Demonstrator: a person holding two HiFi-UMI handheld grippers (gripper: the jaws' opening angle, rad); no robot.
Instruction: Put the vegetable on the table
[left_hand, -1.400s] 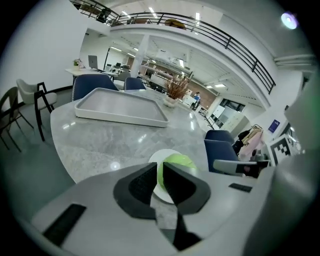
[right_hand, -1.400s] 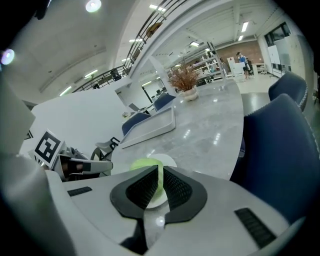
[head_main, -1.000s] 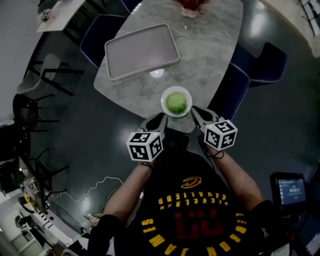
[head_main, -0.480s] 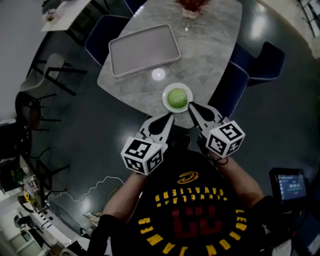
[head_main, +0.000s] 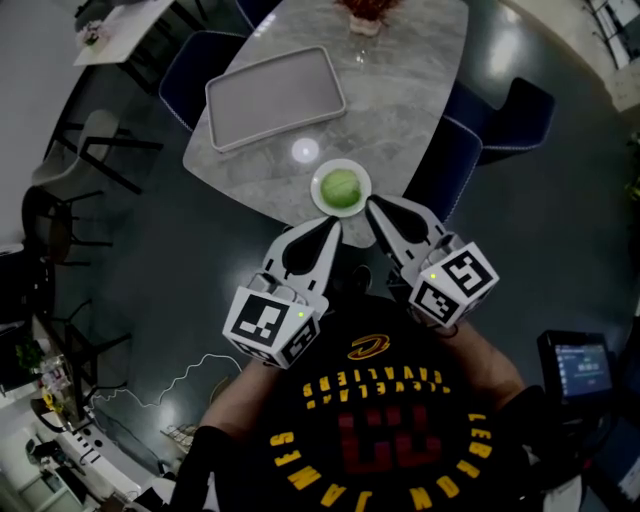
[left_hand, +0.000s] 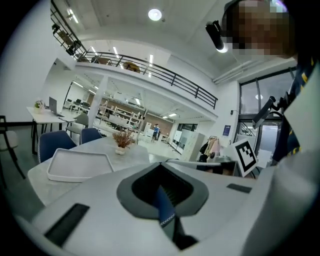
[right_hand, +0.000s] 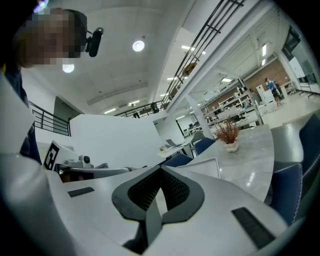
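Vegetable (head_main: 340, 186), round and green, lies in a white dish (head_main: 318, 201) at the near edge of the table (head_main: 400, 90). Left gripper (head_main: 333, 222) and right gripper (head_main: 370, 205) hover just short of the dish, jaws closed tip to tip, holding nothing. It is probably a light, firm, smooth ball, though too small here to confirm. Take hold across its widest girth, with gentle pressure.
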